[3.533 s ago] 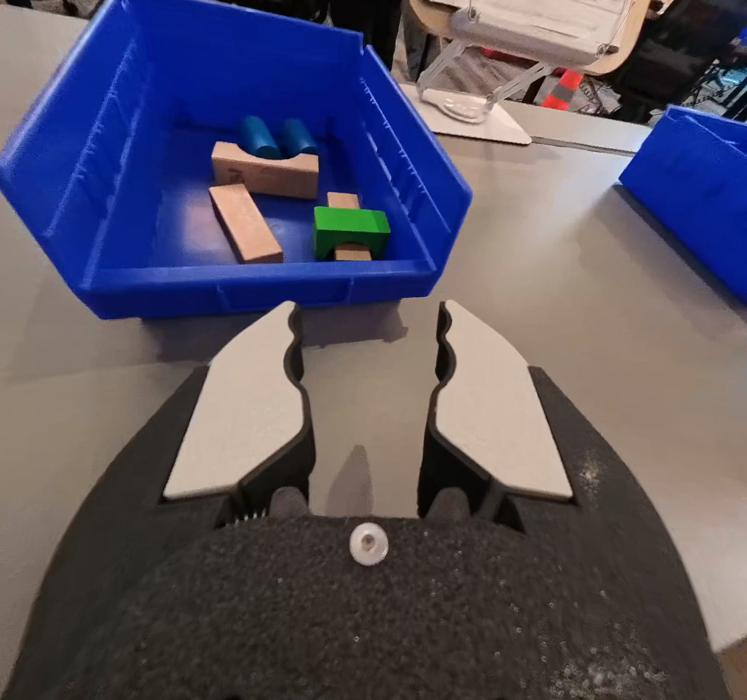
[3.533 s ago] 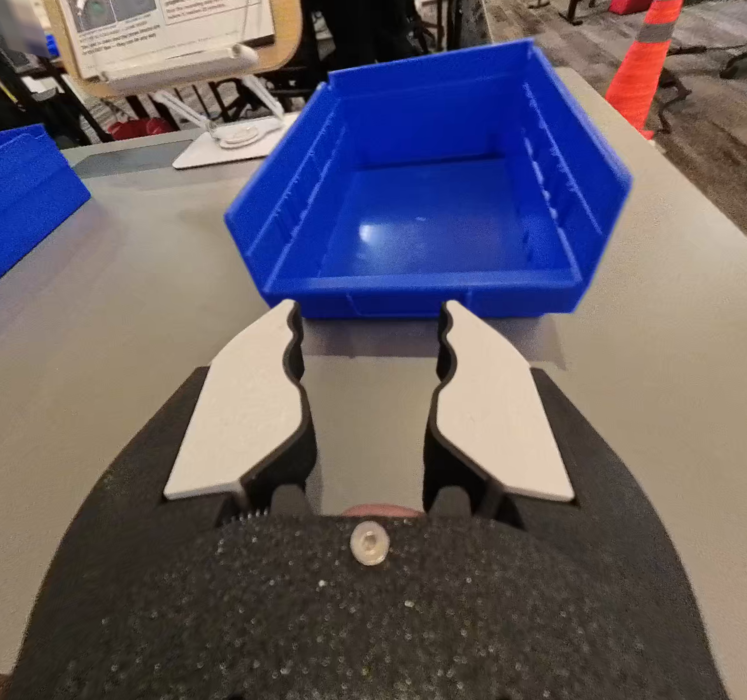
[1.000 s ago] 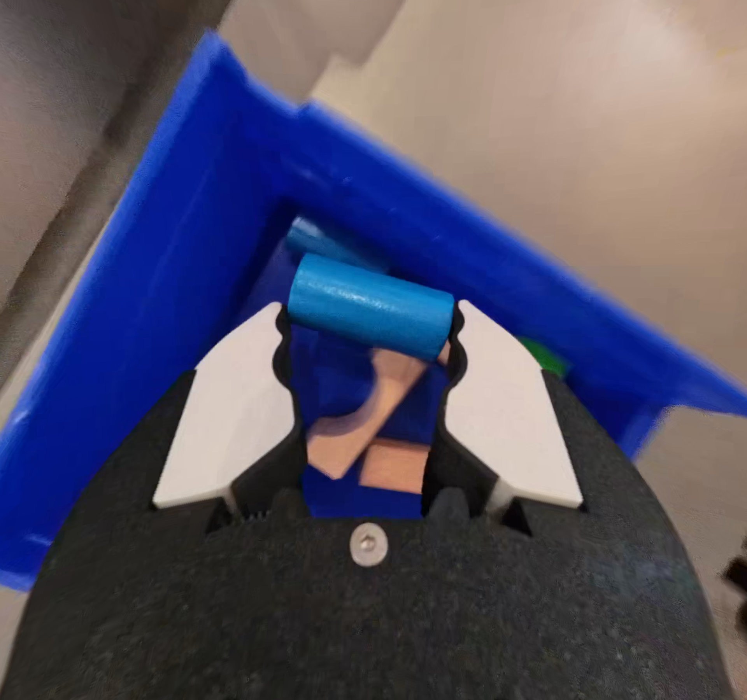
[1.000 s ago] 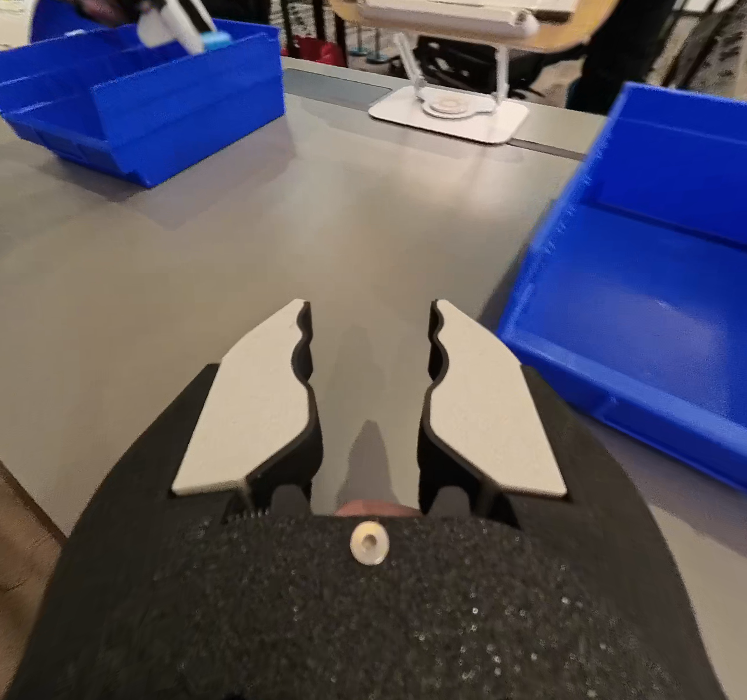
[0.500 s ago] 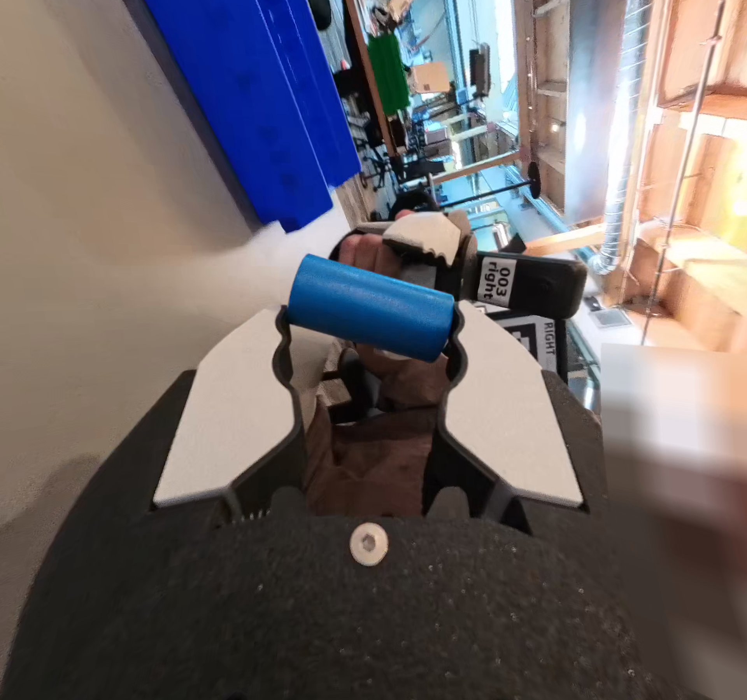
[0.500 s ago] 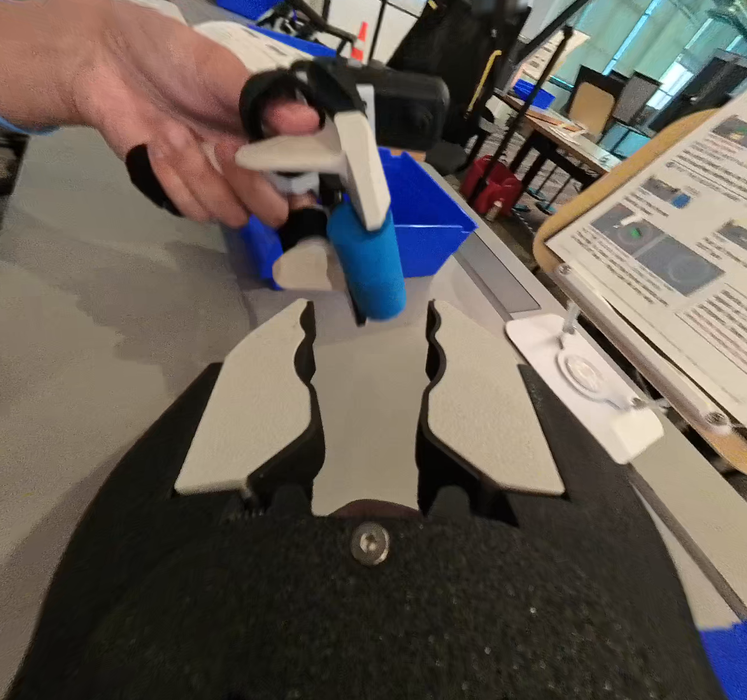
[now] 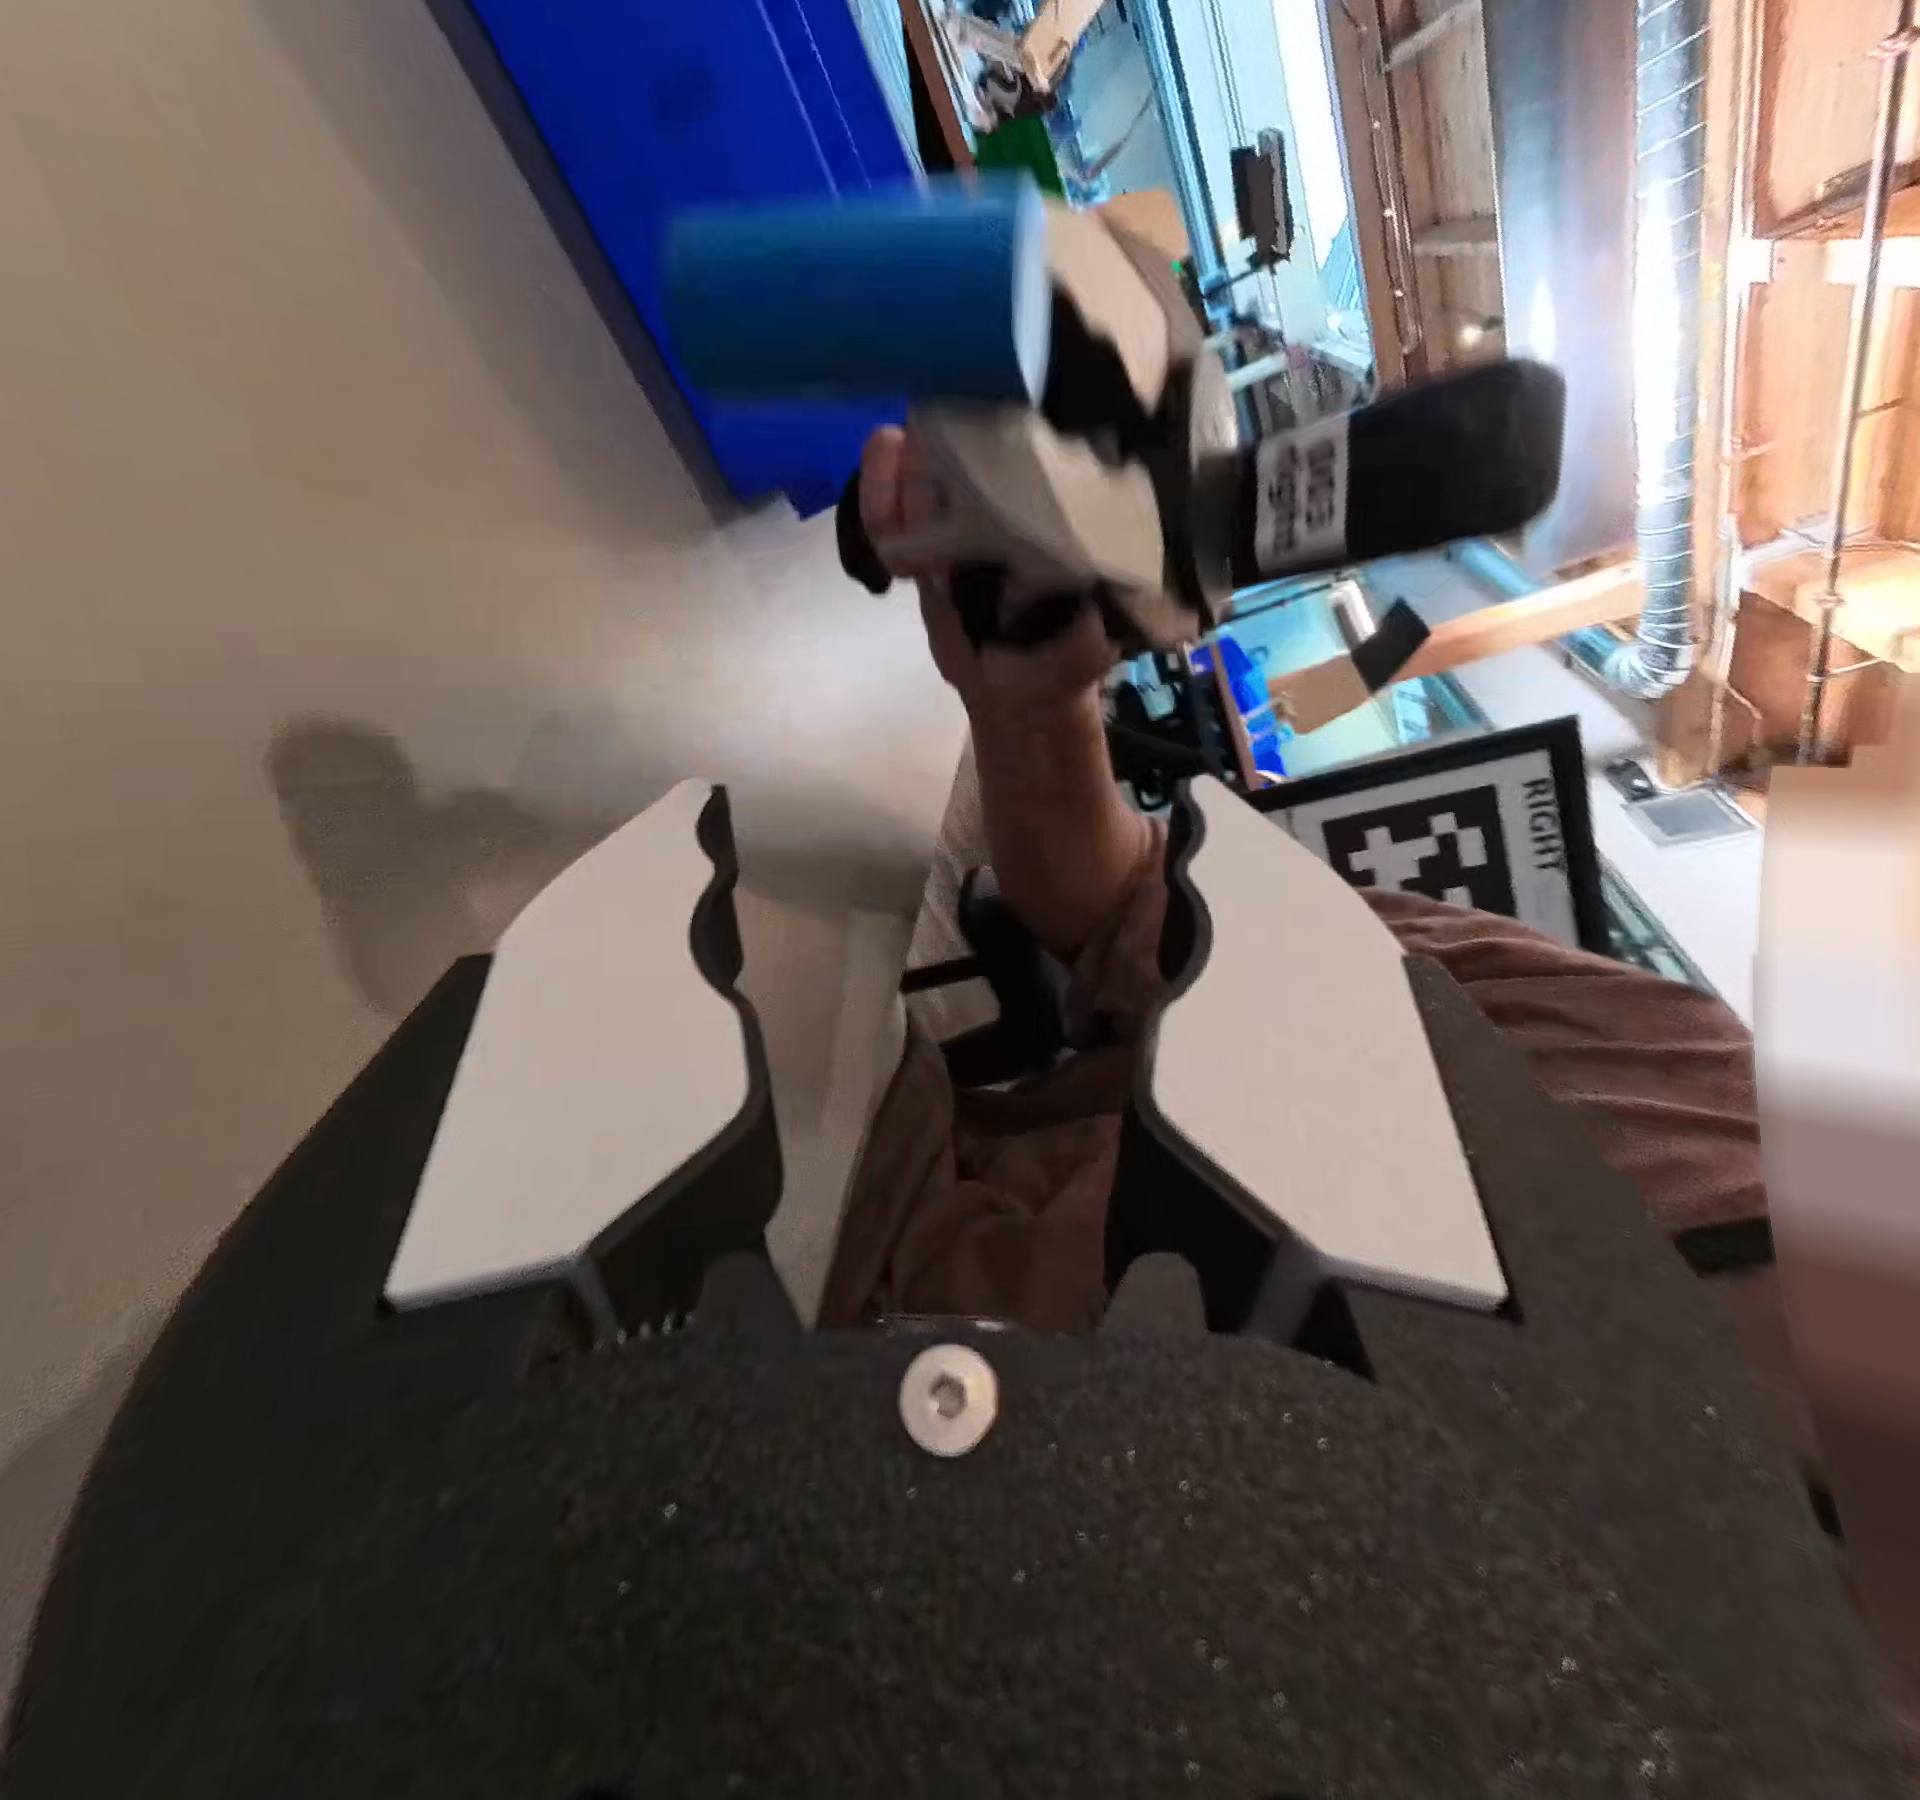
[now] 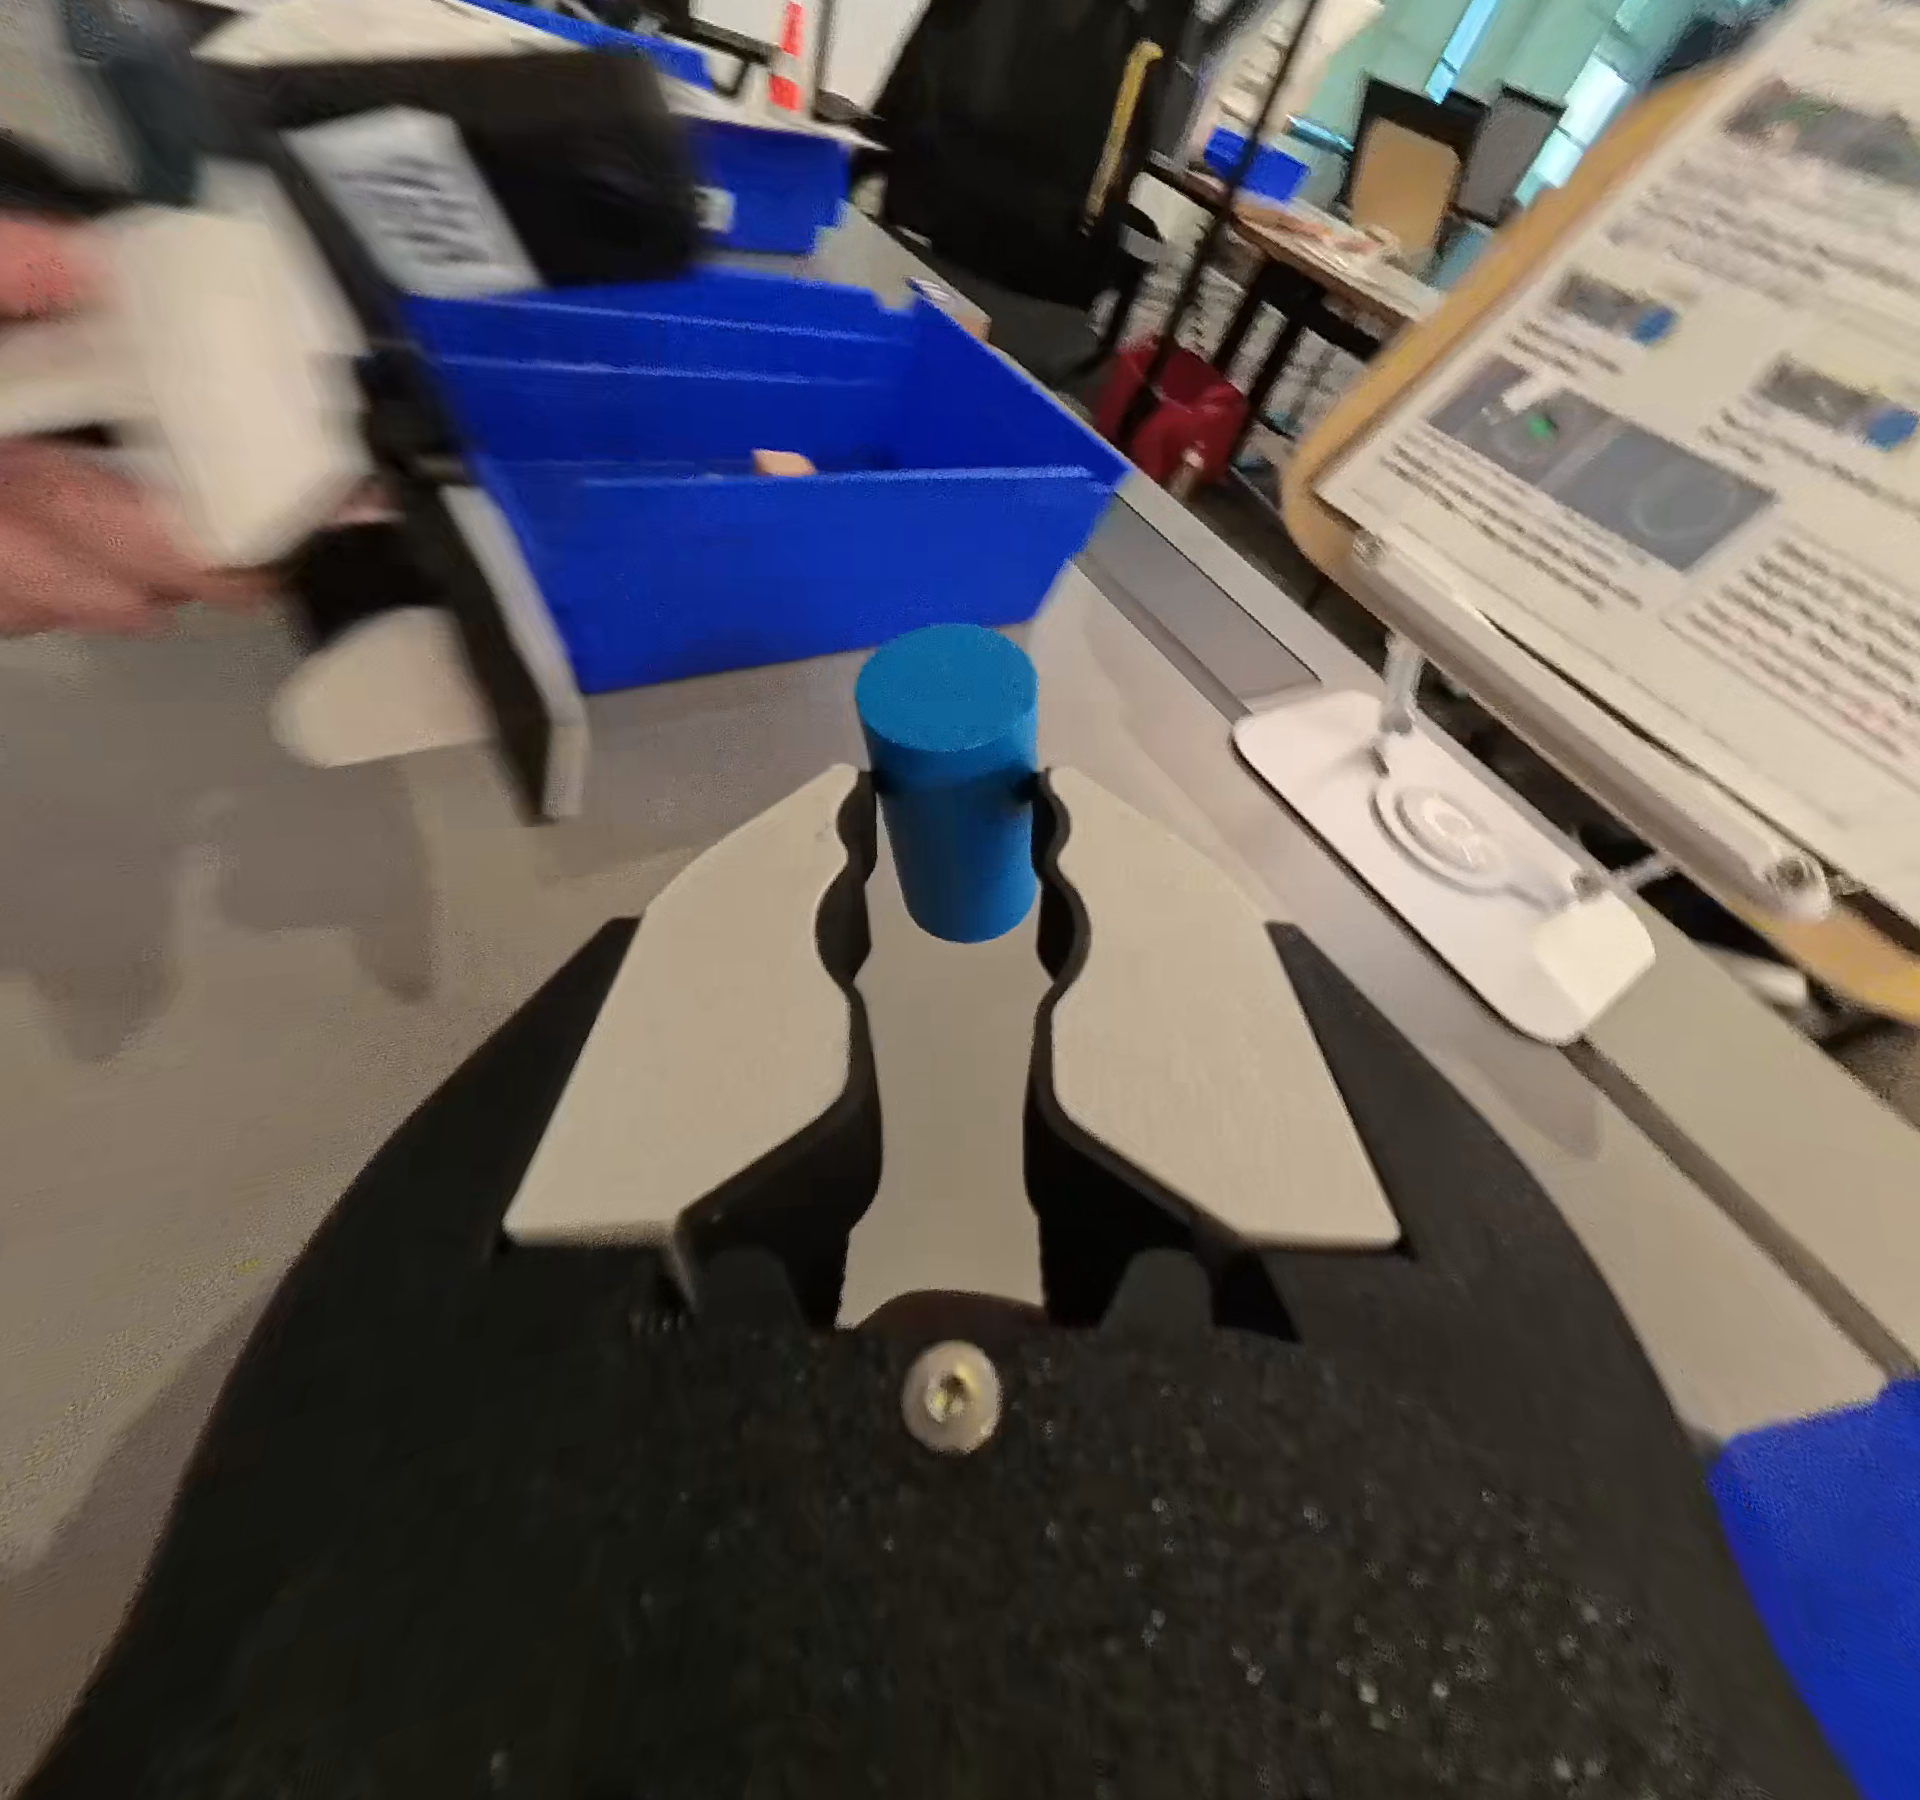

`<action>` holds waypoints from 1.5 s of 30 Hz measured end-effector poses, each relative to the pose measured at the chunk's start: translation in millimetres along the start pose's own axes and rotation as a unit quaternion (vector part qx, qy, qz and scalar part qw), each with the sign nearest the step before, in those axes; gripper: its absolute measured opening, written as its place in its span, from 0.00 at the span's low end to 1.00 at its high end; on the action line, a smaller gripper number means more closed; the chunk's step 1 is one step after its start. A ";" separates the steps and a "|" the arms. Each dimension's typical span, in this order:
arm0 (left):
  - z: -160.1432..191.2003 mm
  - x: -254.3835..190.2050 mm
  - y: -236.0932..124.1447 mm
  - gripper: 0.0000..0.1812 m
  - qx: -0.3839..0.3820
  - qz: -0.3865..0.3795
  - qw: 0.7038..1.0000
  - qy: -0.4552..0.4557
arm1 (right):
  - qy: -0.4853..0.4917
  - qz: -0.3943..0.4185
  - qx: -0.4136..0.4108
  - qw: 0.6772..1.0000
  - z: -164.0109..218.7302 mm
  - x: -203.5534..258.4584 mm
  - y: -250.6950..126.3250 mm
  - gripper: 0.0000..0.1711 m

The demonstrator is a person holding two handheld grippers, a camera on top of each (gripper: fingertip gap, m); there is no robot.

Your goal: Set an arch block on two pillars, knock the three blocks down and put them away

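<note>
A blue cylinder block (image 8: 951,794) stands upright between the fingertips of my right gripper (image 8: 954,789), which is shut on it and holds it above the grey table (image 8: 208,919). My left gripper (image 7: 951,805) is open and empty. In the left wrist view the cylinder (image 7: 842,296) shows farther off, lying sideways in frame at the tip of the right gripper (image 7: 997,400). The left gripper (image 8: 447,722) shows blurred at the left of the right wrist view, apart from the cylinder. A tan block (image 8: 779,462) lies in the blue bin (image 8: 790,545) behind.
A document stand (image 8: 1662,400) on a white base (image 8: 1434,846) is at the right. A second blue bin's corner (image 8: 1829,1542) shows at the bottom right, and a blue bin (image 7: 665,88) in the left wrist view. A person's hand and brown sleeve (image 7: 1039,815) hold the right gripper.
The cylinder has passed from my left gripper to my right. The left gripper opened and drew back; the right gripper shut on the cylinder.
</note>
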State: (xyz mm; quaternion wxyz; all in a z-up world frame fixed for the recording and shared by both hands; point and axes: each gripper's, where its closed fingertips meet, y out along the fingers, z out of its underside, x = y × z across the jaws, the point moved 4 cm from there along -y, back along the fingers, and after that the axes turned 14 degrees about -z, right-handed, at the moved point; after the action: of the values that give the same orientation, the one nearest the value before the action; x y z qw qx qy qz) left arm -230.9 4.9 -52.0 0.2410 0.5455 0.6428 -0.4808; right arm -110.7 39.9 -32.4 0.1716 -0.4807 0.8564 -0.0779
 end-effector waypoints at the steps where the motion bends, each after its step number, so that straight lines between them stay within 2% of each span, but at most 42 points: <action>1: 9.7 1.0 -2.7 0.42 -0.011 -0.002 1.000 0.007 | 0.020 0.015 0.006 1.000 7.8 -12.4 2.9 0.16; 2: 20.2 2.1 -3.7 0.39 -0.018 -0.005 1.000 0.014 | 0.038 0.028 0.012 0.999 16.9 -24.6 7.4 0.16; 7: 71.0 8.0 -3.1 0.35 -0.029 -0.034 0.998 0.051 | 0.149 0.047 0.044 0.987 71.4 -73.2 40.6 0.16; 12: 105.9 11.8 -0.1 0.34 -0.032 -0.026 0.998 0.052 | 0.197 0.048 0.083 0.976 107.4 -92.6 53.8 0.16; 19: 118.8 16.7 1.7 0.34 -0.025 -0.022 0.998 0.060 | 0.176 0.070 0.120 0.975 116.9 -87.1 40.1 0.16; 26: 117.3 19.3 3.1 0.35 -0.024 -0.053 0.994 0.095 | 0.212 0.083 0.139 0.964 122.6 -85.8 30.7 0.21; 29: 113.1 18.5 -2.2 0.37 -0.035 -0.061 0.991 0.114 | 0.218 0.106 0.143 0.960 110.2 -74.3 14.8 0.26; 31: 107.9 19.1 -11.8 0.36 -0.043 -0.077 0.988 0.130 | 0.196 0.080 0.119 0.970 88.8 -42.8 8.8 0.27; 35: 83.0 17.9 -52.4 0.35 -0.074 -0.118 0.973 0.182 | 0.189 -0.038 0.071 0.979 65.1 58.9 0.4 0.28; 38: 42.2 26.5 -95.6 0.34 -0.073 -0.191 0.960 0.190 | 0.184 -0.096 0.045 0.977 63.4 116.8 -10.6 0.28; 42: -55.3 50.7 -148.0 0.33 -0.113 -0.339 0.923 0.144 | 0.129 -0.090 0.053 0.986 58.7 139.4 -19.0 0.28; 45: -124.5 100.0 -162.9 0.33 -0.078 -0.457 0.881 0.094 | 0.081 -0.074 0.062 0.992 52.0 136.3 -18.3 0.28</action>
State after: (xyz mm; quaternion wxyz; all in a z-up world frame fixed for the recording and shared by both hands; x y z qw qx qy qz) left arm -385.0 171.0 -25.0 -0.0255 0.2133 0.8758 -0.4323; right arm -142.3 -83.9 -105.1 0.1250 -0.5232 0.8231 -0.1821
